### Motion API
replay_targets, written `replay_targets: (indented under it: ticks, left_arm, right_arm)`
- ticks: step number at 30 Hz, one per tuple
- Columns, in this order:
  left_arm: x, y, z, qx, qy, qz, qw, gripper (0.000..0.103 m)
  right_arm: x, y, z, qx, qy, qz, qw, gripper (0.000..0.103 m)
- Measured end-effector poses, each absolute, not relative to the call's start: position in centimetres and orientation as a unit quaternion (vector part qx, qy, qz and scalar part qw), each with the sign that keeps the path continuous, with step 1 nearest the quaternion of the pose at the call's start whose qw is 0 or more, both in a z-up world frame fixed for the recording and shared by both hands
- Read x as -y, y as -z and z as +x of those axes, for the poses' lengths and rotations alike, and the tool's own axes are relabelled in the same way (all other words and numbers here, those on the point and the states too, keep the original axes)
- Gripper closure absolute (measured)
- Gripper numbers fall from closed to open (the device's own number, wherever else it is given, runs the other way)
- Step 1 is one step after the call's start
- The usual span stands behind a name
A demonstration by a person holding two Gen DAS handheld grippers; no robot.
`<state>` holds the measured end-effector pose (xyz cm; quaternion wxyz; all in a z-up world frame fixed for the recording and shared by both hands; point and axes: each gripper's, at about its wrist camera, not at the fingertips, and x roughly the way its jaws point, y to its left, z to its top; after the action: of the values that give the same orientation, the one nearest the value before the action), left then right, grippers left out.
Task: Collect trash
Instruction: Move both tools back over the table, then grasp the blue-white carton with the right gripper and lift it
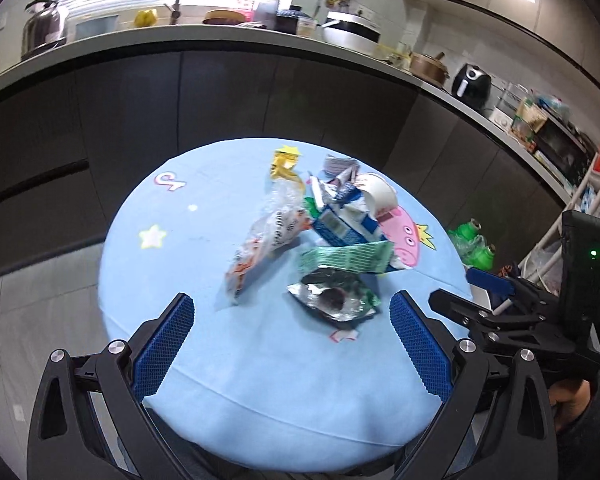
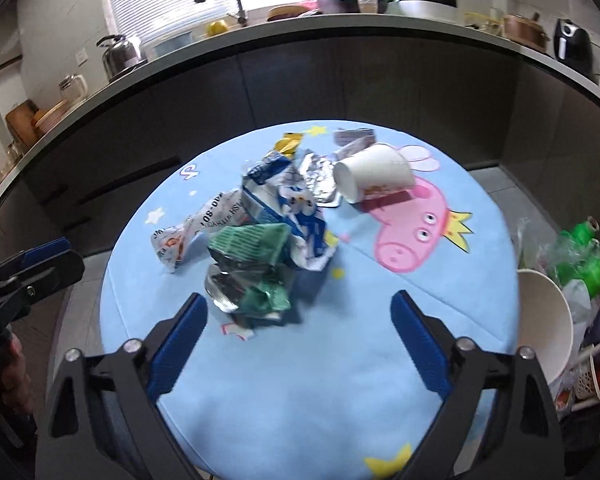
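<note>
Both grippers, left gripper (image 1: 292, 312) and right gripper (image 2: 300, 312), wide above trash pile (image 2: 268, 240).

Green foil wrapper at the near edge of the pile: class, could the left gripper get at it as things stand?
Probably yes. The left gripper is open, and the green foil wrapper lies on the table just beyond its fingertips, nearest of the pile, with nothing between them.

Litter heaped on a round blue table (image 2: 284, 392), right gripper (image 2: 300, 316) held above it, blue pads spread wide.

A crumpled green foil wrapper (image 2: 252, 276) lies nearest, against a crushed blue-and-white carton (image 2: 288, 216); a white paper cup (image 2: 374, 178) lies tipped beside the pig cartoon. Green bottles (image 2: 580, 256) sit off the table's right edge.
</note>
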<state>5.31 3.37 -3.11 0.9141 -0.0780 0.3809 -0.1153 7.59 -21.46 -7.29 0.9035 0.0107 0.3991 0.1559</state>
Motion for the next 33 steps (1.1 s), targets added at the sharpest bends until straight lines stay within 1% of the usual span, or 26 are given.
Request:
replay_targets:
  ticks: [3,5,10,13,15,16,17,18,19,20,26,30,33]
  left_arm:
    - [-4.5,3.4,5.5,-0.382,0.114,-0.088,0.913,0.009]
    - [-4.7,3.6,5.6,-0.384,0.116,-0.088,0.912,0.009]
    - [-5.1,4.4,6.0,-0.392,0.127,-0.091,0.907,0.010]
    - [-5.1,4.9,6.5,-0.402,0.135,-0.093,0.901,0.013]
    - [-4.9,5.1,6.7,-0.405,0.143,-0.094,0.898,0.014]
    - [-4.9,5.2,6.8,-0.405,0.145,-0.093,0.898,0.015]
    - [-4.8,5.2,6.9,-0.405,0.147,-0.092,0.898,0.016]
    - [-4.6,5.3,7.0,-0.406,0.151,-0.091,0.897,0.017]
    - [-4.4,5.3,7.1,-0.407,0.156,-0.089,0.896,0.019]
    - [-4.2,5.4,7.3,-0.408,0.160,-0.087,0.894,0.021]
    - [-2.7,6.4,8.8,-0.423,0.187,-0.088,0.882,0.031]
    - [-1.3,6.8,10.1,-0.427,0.207,-0.091,0.876,0.033]
    - [0.5,6.6,11.3,-0.423,0.226,-0.067,0.875,0.036]
  right_arm:
    - [20.3,7.1,9.5,-0.404,-0.154,0.003,0.902,0.021]
    - [20.2,7.0,11.1,-0.408,-0.154,0.011,0.900,0.030]
    - [19.9,7.7,14.4,-0.419,-0.151,0.017,0.895,0.038]
    - [19.3,8.2,16.4,-0.428,-0.160,0.030,0.889,0.039]
    - [18.7,9.0,17.5,-0.439,-0.162,0.018,0.883,0.040]
    - [18.5,9.5,17.9,-0.445,-0.162,0.012,0.880,0.044]
    - [18.5,9.8,18.2,-0.451,-0.163,0.013,0.877,0.051]
    - [18.7,10.1,18.3,-0.457,-0.166,0.021,0.874,0.079]
    - [19.0,10.0,18.3,-0.456,-0.171,0.033,0.873,0.085]
    - [19.4,9.5,17.9,-0.446,-0.170,0.040,0.878,0.087]
    - [21.5,6.7,15.0,-0.398,-0.152,0.039,0.904,0.090]
    - [23.6,6.2,12.9,-0.392,-0.128,0.047,0.910,0.090]
    - [25.1,6.7,11.5,-0.397,-0.116,0.064,0.908,0.090]
